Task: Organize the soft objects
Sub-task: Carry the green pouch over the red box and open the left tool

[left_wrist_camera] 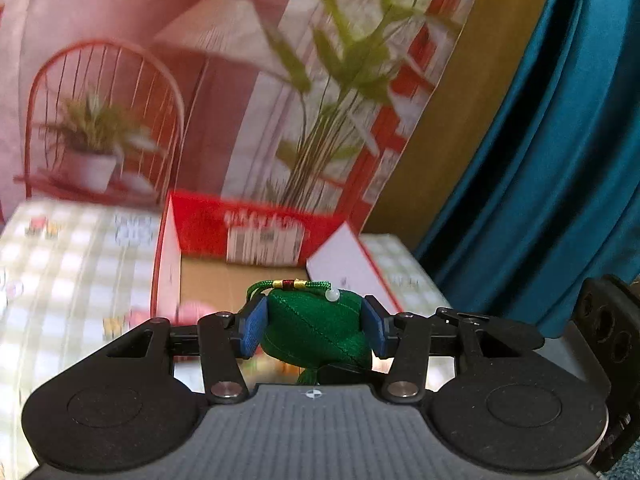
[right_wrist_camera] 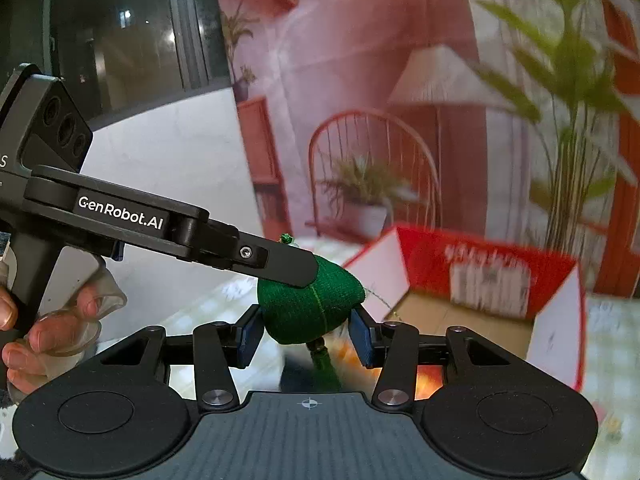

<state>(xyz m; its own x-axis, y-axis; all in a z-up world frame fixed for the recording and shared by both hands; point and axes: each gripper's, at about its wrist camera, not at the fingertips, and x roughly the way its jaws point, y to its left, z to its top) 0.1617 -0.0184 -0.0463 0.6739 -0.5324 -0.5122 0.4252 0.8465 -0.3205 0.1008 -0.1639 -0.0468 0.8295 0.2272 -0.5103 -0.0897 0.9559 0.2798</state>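
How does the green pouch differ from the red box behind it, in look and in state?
The green pouch is small, rounded, stitched fabric with a cord and a white bead. The red box is larger, flat-sided card with white flaps. The pouch is held off the table between the blue pads of the left gripper. The box stands open on the checked tablecloth. They plainly share nothing.

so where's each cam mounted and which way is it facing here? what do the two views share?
Left wrist: sits on the left gripper, facing forward along its jaws, which clamp a green pouch; beyond, the open red box and checked tablecloth. The right gripper's edge shows at right.
Right wrist: sits on the right gripper, jaws on the same pouch; the left gripper reaches in from the left, the person's hand on its handle.
Shared: pouch, red box, printed backdrop.
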